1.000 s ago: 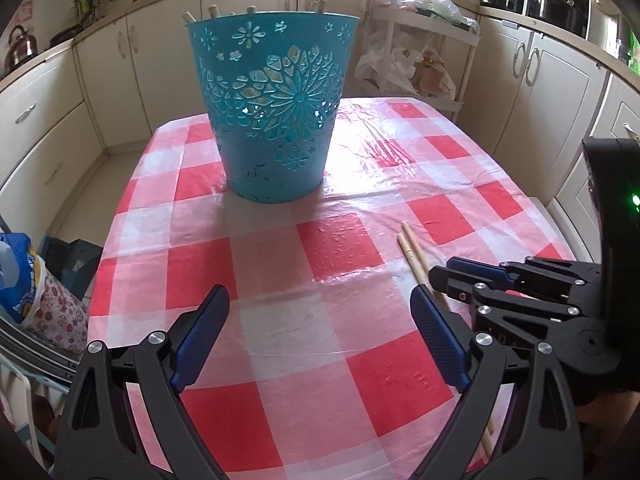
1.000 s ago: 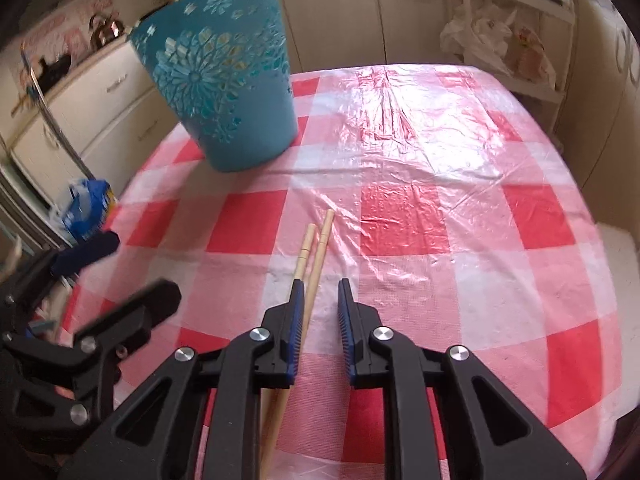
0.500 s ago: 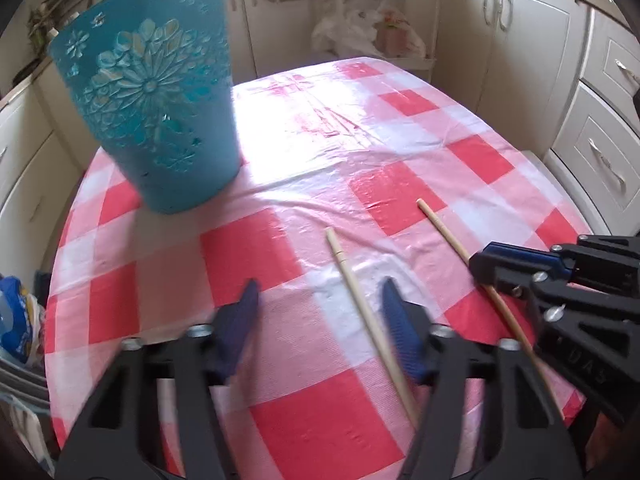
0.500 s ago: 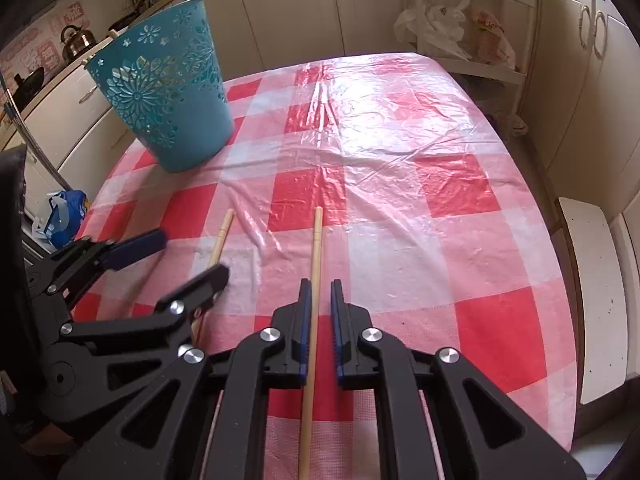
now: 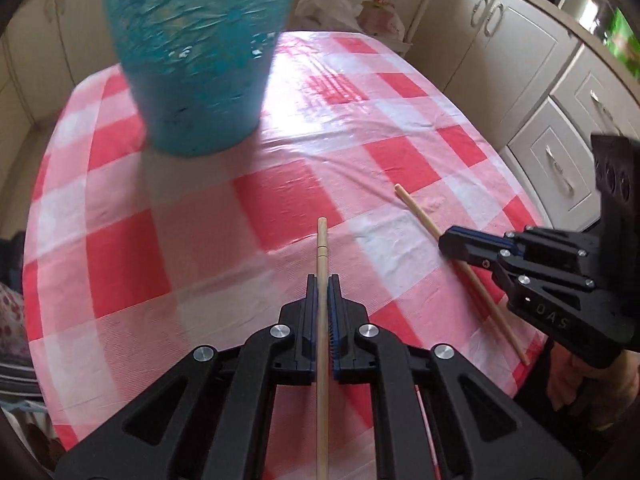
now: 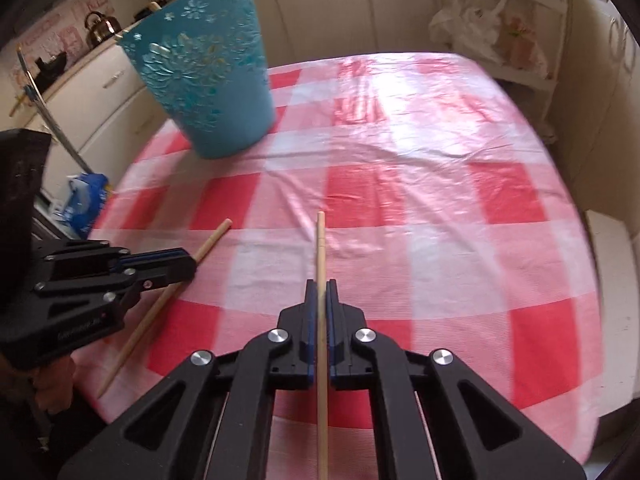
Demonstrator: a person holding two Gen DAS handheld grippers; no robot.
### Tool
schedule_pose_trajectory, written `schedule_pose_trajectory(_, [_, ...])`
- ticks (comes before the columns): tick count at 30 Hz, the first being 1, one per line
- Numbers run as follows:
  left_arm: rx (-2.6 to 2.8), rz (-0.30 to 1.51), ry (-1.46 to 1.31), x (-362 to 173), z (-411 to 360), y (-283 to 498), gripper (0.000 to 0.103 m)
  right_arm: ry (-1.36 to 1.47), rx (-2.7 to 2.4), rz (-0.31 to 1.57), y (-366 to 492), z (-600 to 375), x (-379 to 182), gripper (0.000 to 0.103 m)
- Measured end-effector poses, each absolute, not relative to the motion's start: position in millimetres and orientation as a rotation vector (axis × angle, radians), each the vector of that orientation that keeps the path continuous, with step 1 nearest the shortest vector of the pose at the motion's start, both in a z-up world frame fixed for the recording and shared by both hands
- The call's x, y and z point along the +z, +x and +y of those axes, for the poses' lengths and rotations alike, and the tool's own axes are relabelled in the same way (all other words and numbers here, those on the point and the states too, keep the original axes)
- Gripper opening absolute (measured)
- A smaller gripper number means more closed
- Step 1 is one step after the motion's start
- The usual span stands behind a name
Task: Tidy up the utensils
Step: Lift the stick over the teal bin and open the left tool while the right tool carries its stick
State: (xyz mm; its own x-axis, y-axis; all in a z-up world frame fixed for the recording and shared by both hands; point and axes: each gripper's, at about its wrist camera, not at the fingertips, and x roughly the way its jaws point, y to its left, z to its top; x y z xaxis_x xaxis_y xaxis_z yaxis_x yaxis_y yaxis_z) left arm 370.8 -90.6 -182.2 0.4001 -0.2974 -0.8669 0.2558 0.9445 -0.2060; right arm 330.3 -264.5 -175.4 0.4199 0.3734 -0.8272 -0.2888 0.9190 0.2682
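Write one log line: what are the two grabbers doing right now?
left gripper: shut on left chopstick | right gripper: shut on right chopstick | blue bucket: upright on checkered tablecloth

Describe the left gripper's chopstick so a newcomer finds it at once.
Start at the tall turquoise cut-out bucket on the red-and-white checked tablecloth. Nearer the camera, the left gripper clamps one pale wooden chopstick. Its twin angles away in the right gripper.
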Motion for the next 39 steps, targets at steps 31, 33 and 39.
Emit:
schedule_pose_trajectory(31, [-0.179,0.19,-0.239,55.4,-6.4,414.0,0.004,0.597,0.478,0.792,335.5,-308.9,-138.2,0.005])
schedule_pose_trajectory(33, [-0.147,0.165,-0.253,57.1,-6.9,431.5,0.004,0.609,0.474,0.771,336.4,-311.1,-134.5,0.005])
schedule_pose_trajectory(39, [-0.064,0.14,-0.243,45.7,-16.9,472.5,0.005,0.623,0.486,0.752,339.5,-310.8,-129.8,0.005])
